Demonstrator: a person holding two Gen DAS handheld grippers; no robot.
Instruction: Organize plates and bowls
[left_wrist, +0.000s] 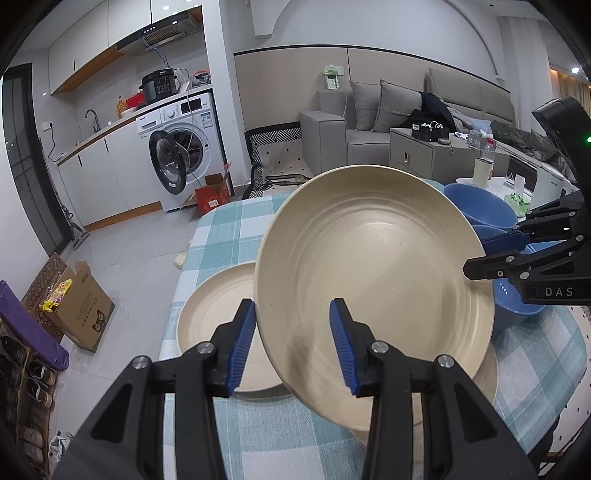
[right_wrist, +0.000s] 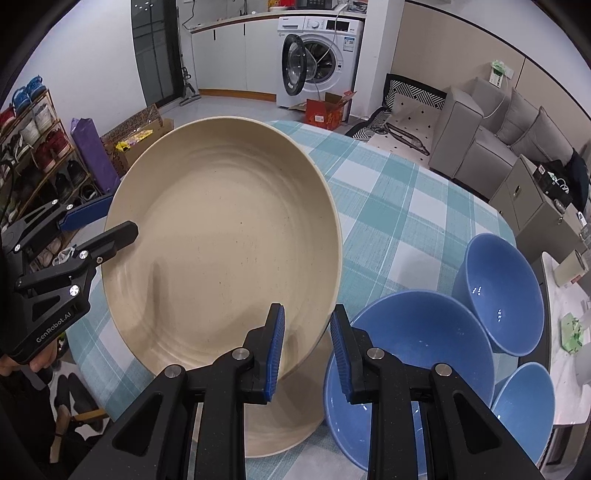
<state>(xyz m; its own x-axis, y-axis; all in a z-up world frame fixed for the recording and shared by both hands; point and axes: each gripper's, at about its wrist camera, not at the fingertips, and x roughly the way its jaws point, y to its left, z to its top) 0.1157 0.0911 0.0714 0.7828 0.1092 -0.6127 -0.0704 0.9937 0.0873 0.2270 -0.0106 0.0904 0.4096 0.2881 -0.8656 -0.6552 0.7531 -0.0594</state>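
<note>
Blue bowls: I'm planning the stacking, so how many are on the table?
3, all in the right wrist view: a large bowl beside the held plate, one behind it, and a smaller one at the table edge. More could sit behind the plate.

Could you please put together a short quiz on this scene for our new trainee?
1. True or false: the left tongs and the right tongs both grip one raised round beige plate.
2. How many glossy blue bowls stand on the teal-checked tablecloth? A two, B three, C five.
3. Fill in: on the cloth under the raised plate lies a second beige ____.
Key: 1 true; 2 B; 3 plate, that is, the second beige plate.
</note>
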